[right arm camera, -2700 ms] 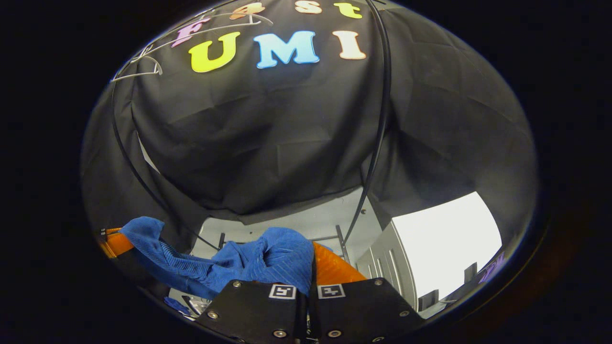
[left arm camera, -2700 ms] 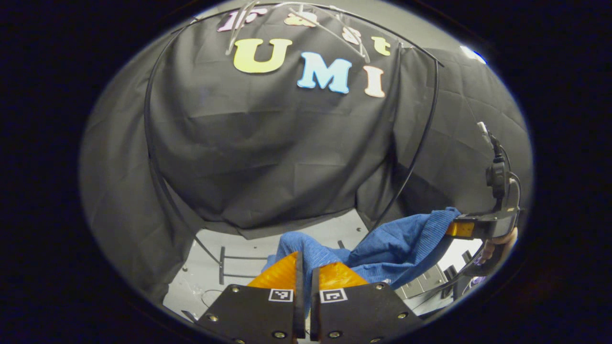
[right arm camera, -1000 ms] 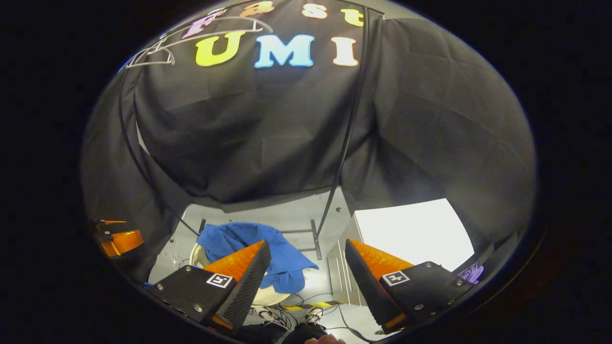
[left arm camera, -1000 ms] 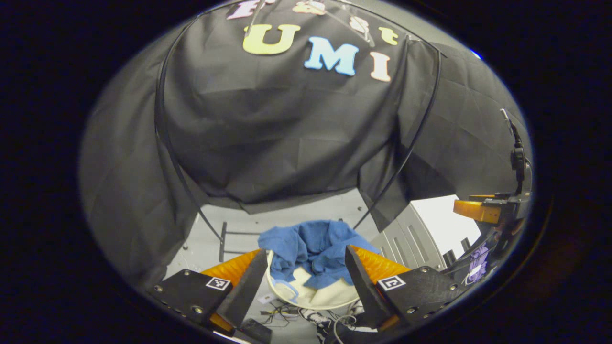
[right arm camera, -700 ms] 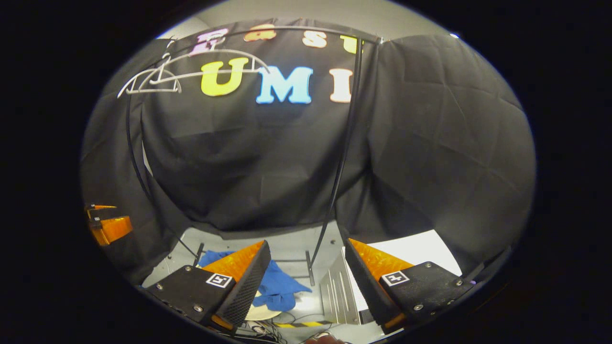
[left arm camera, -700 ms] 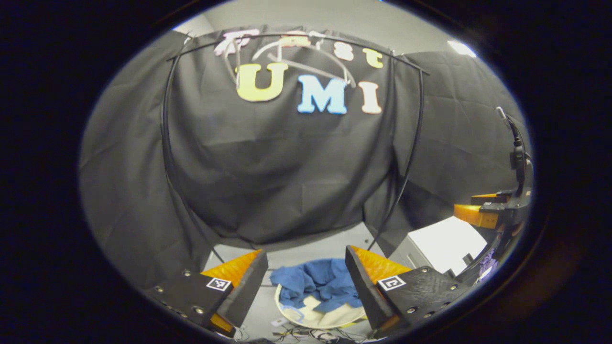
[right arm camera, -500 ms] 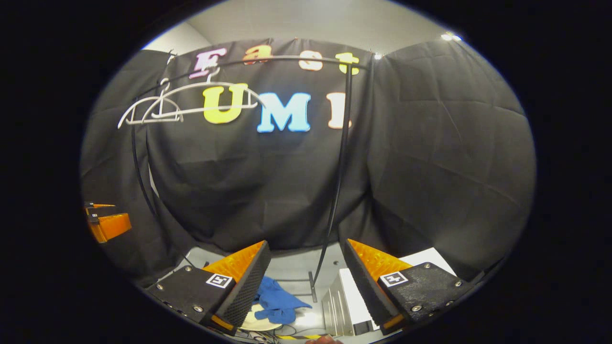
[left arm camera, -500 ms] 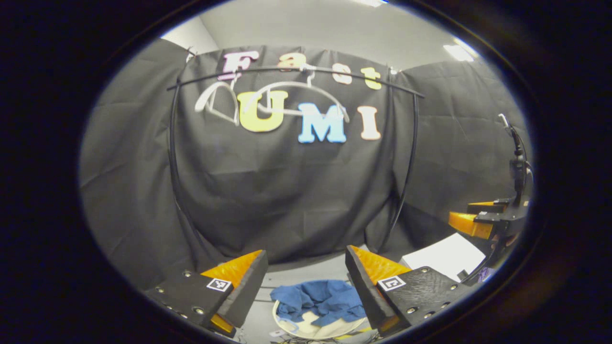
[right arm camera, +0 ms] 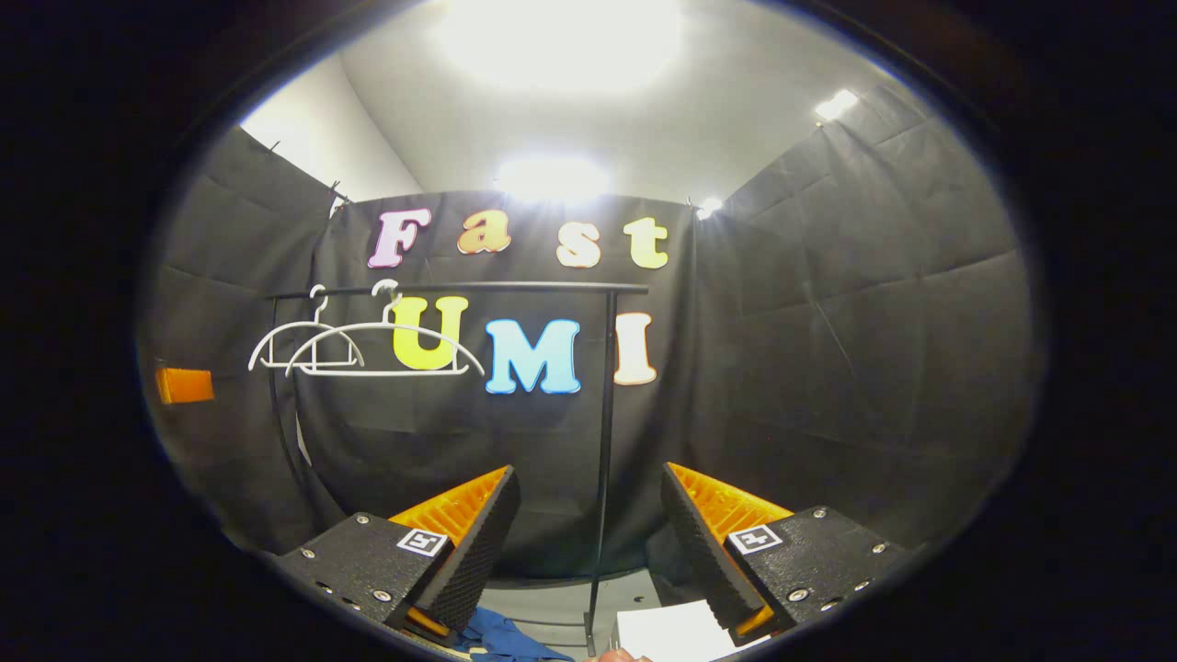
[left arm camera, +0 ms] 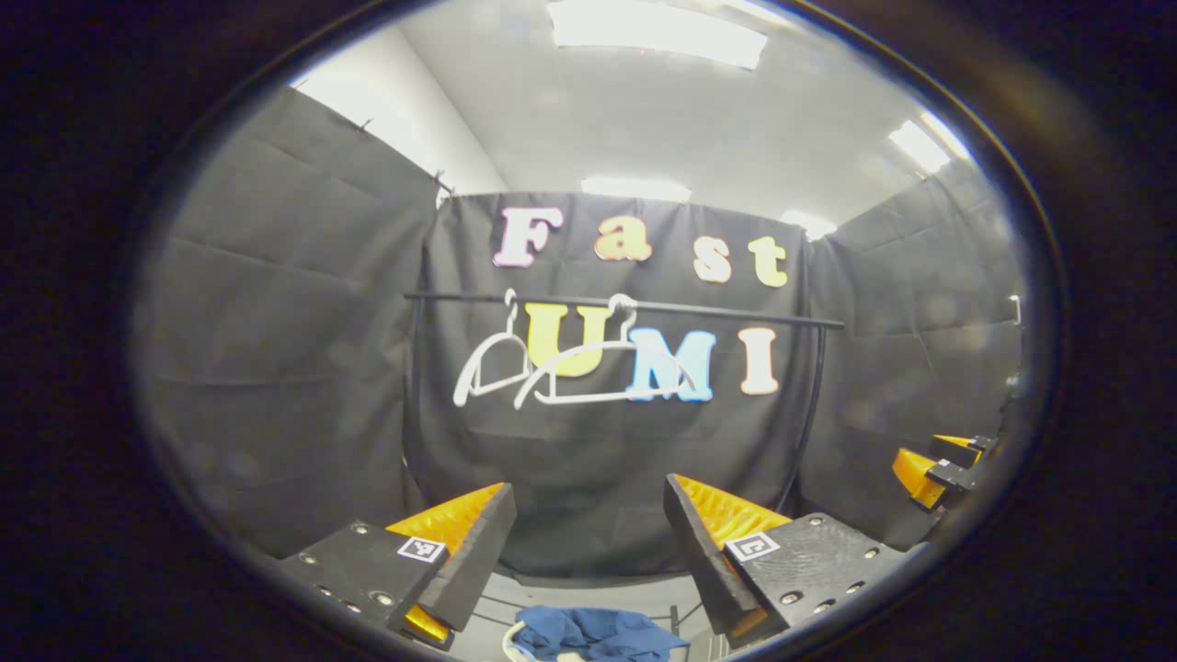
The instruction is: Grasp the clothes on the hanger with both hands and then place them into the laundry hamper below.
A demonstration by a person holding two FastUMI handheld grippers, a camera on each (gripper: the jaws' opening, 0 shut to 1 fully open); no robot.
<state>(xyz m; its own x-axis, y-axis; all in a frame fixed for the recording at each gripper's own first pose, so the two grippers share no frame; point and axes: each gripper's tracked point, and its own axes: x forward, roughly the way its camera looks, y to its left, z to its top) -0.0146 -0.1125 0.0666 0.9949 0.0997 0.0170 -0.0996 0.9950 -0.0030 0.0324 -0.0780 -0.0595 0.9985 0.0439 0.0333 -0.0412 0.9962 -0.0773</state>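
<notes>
The blue garment [left arm camera: 588,633] lies crumpled in the pale round hamper [left arm camera: 511,639] far below, at the bottom of the left gripper view; a corner of the blue garment [right arm camera: 501,639] peeks out under my right fingers. My left gripper [left arm camera: 588,501] is open and empty, raised and facing the rail. My right gripper [right arm camera: 588,492] is open and empty too; it also appears at the right edge of the left gripper view [left arm camera: 933,460]. Two bare white hangers [left arm camera: 588,368] hang on the black rail [left arm camera: 717,313], the same hangers [right arm camera: 368,349] at upper left in the right gripper view.
The rack's black upright post [right arm camera: 602,441] stands straight ahead of my right gripper. A white box [right arm camera: 671,633] sits on the floor beside the rack. Black cloth walls close in on three sides.
Both grippers let go of the blue garment, which dropped into the hamper. Both then rose and tilted up, so the hamper sank to the bottom and the rail came level.
</notes>
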